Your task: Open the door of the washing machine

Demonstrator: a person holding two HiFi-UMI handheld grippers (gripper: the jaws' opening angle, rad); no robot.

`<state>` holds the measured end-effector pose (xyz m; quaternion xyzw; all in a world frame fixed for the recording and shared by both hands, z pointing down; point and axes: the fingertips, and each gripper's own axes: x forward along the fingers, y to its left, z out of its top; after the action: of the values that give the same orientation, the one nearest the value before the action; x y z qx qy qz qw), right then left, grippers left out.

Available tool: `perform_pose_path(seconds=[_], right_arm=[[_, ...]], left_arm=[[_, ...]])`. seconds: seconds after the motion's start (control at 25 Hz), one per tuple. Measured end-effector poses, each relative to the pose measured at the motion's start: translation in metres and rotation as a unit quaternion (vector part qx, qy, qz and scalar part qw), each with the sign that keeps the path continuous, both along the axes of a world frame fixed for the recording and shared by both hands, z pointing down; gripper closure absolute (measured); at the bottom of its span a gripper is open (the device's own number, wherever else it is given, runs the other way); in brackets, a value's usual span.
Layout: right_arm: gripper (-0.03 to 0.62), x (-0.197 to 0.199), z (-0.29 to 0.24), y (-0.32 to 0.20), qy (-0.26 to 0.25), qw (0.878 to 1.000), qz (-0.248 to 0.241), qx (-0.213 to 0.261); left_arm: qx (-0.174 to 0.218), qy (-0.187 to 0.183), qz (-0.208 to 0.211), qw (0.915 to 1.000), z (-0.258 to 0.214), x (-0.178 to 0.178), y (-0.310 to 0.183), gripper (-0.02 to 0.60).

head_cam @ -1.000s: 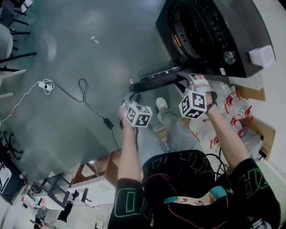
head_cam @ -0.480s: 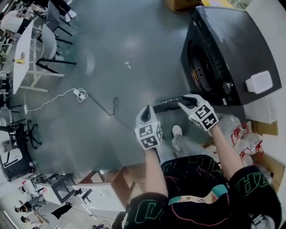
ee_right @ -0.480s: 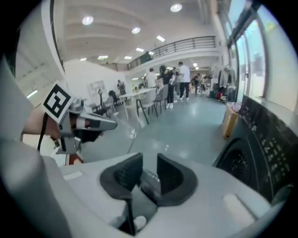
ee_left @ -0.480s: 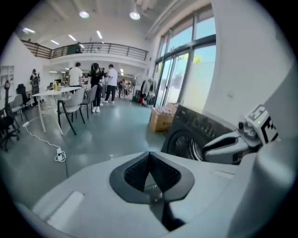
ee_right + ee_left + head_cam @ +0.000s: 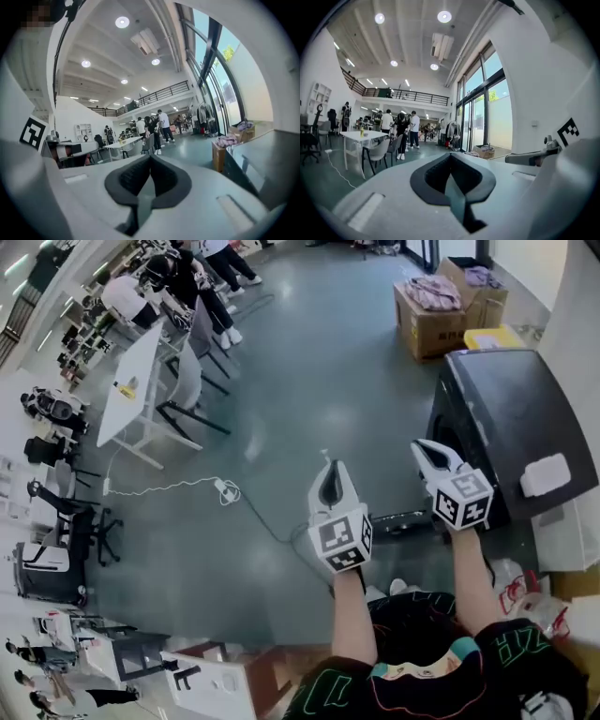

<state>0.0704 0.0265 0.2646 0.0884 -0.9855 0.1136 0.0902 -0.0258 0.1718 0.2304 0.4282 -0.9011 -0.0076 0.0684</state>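
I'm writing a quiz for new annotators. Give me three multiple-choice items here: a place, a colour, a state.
1. Where is the white box? A on the washing machine; B on the floor; C on the table.
2. Colour of the washing machine? A white; B black; C red.
3. Fingers of the right gripper? A shut, empty; B shut on a handle; C wide apart.
Answers: A, it lies on the machine's top; B, its casing is black; A, the fingers meet with nothing between.
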Motion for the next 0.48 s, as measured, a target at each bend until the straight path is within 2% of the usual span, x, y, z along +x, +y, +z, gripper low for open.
perform_pose_path(seconds=[0.2, 0.48], right_arm=[[0.591, 0.012, -0.041, -0.011, -0.025, 0.998, 0.023, 0.057], [0.591, 0.015, -0.07, -0.005, -0.048, 0.995, 0.034, 0.086]], left_arm=[[-0.002, -0.056, -0.022, 0.9982, -0.036, -0.005, 0.007, 0.571], [0.014, -0.087, -0.027, 0.9958, -0.053, -0.004, 0.014, 0.571]])
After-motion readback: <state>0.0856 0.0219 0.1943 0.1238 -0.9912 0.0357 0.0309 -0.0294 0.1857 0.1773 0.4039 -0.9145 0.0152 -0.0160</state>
